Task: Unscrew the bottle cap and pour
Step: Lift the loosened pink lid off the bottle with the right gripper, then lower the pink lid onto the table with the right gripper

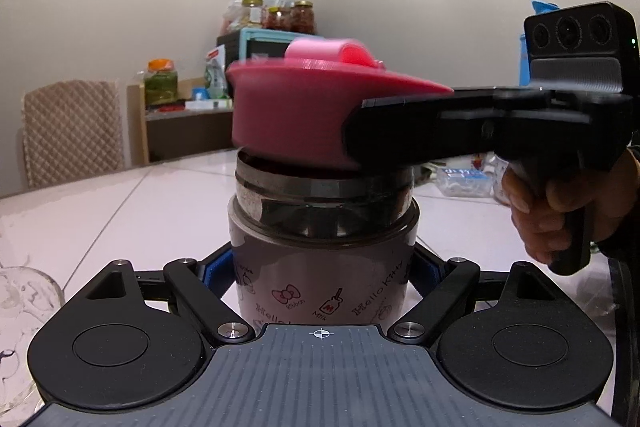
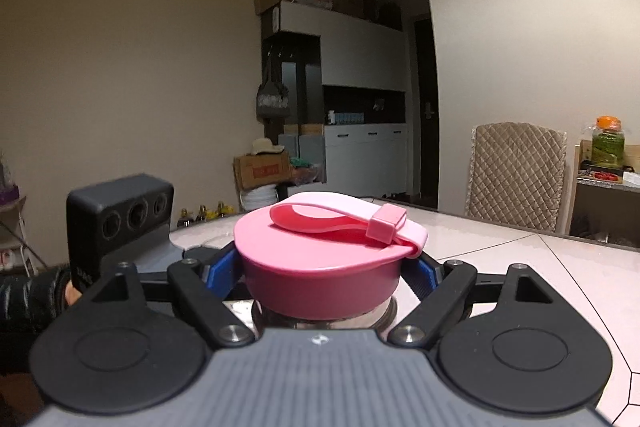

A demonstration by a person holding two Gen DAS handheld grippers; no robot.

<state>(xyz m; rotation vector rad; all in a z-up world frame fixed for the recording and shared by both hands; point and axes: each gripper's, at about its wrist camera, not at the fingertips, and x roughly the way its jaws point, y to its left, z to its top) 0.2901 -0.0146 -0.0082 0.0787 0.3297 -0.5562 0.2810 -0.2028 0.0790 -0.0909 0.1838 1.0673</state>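
**Inspector:** Count the task items.

**Assistant:** One bottle (image 1: 324, 267), pale body printed with cartoon bows and lettering, with a bare steel neck band. One pink cap (image 2: 320, 267) with one pink carry loop folded across its top. Two grippers.

**Inspector:** Left gripper (image 1: 324, 269)?

**Assistant:** Its two jaws are pinched on the bottle's printed body, one blue pad (image 1: 218, 269) pressed to each side. The bottle stands upright between them on the white table (image 1: 140, 195), its steel neck rising above the jaws.

**Inspector:** Right gripper (image 2: 326, 271)?

**Assistant:** Its two jaws are clamped on the cap's side wall, a blue pad (image 2: 224, 267) touching each flank. In the left wrist view its black finger reaches in from the right edge and lies against the cap, which sits tilted over the neck, one side lifted. Whether the threads are fully apart I cannot tell; the cap is blurred there.

**Inspector:** Hands?

**Assistant:** One hand (image 1: 548, 203) is plainly visible, wrapped round the right gripper's handle. In the right wrist view, one dark sleeve (image 2: 32, 295) shows left of the jaws.

**Inspector:** Anything else near the jaws?

**Assistant:** One clear glass vessel (image 1: 24, 303) low to the left of the left jaws. Beyond them, one quilted chair (image 1: 72, 131) and four jars on shelving (image 1: 184, 115).
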